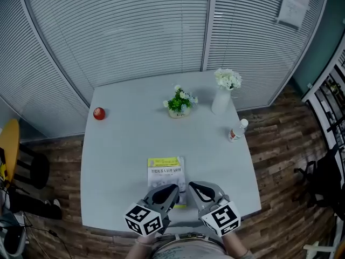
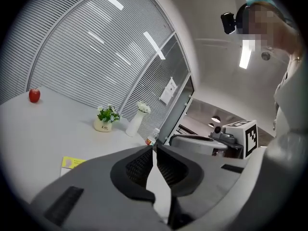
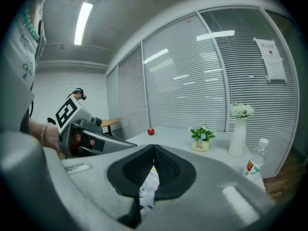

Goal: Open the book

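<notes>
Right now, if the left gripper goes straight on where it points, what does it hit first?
Probably the book: the left gripper tilts slightly down over it. Beyond lies the bottle; depth is unclear.

A pale grey table (image 1: 129, 139) is set on a dark wood floor (image 1: 277, 144). Behind the table the room is closed off by white blinds (image 1: 135, 31), on which a paper (image 1: 294, 7) is hung. Left of the table a yellow side table (image 1: 9, 144) is seen, and above the table a strip lamp (image 3: 83, 23) is lit.
</notes>
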Available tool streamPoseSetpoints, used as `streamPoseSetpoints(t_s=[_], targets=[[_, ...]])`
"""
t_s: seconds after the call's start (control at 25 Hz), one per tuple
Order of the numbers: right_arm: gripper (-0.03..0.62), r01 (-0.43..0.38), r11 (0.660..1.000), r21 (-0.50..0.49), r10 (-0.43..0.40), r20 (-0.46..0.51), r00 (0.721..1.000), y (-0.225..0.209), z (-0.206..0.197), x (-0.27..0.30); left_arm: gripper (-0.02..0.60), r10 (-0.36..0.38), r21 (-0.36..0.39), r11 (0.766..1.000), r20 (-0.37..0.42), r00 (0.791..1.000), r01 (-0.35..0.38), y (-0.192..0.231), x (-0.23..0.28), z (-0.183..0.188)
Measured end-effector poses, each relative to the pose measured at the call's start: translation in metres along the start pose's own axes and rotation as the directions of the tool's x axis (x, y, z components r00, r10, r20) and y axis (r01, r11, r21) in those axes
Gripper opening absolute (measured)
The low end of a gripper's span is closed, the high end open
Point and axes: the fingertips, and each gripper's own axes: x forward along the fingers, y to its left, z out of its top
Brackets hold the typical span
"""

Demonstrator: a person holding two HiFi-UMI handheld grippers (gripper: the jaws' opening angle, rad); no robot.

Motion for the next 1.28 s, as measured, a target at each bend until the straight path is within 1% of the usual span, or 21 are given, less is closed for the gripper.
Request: streamPoseSetpoints(t_s=[0.12,0.4,0.52,0.64,0.76,0.96,1.16,1.28], targets=[[0.003,0.017,1.000,0.010,-0.017,0.000,1.000,-0.006,-0.003,-0.001,0.032,0.005,-0.003,1.000,-0.015,1.000,-0.005,0.003,0.003,-0.005],[0.003,0.043,0.999,0.022,-0.043,-0.004,0.999,-0.017,-0.007,-0.005,0.072,0.048,-0.010,0.999,-0.059,0.997,-0.049,0.017,0.015,-0.028],[0.003,0.051,0.998,0.027,-0.051,-0.006,0.999,-0.021,-0.007,-0.006,0.084,0.056,-0.016,0.998,-0.090,0.994,-0.058,0.020,0.020,-0.039],[0.003,0.053,0.998,0.029,-0.053,-0.011,0.999,-0.025,-0.009,-0.007,0.092,0.075,0.021,0.997,-0.131,0.989,-0.073,0.023,0.027,-0.051],[0.003,0.046,0.998,0.034,-0.046,-0.019,0.999,-0.025,-0.013,-0.007,0.095,0.096,0.043,0.995,-0.163,0.982,-0.090,0.028,0.030,-0.063],[0.003,0.045,0.998,0.036,-0.044,-0.024,0.999,-0.026,-0.014,-0.007,0.098,0.122,0.077,0.991,-0.193,0.974,-0.109,0.037,0.033,-0.080],[0.003,0.021,0.999,0.042,-0.020,-0.032,0.999,-0.027,-0.019,-0.008,0.098,0.155,0.074,0.987,-0.267,0.951,-0.140,0.044,0.034,-0.108],[0.003,0.015,0.999,0.038,-0.014,-0.036,0.999,-0.031,-0.020,-0.010,0.098,0.181,0.095,0.983,-0.316,0.931,-0.159,0.048,0.033,-0.122]])
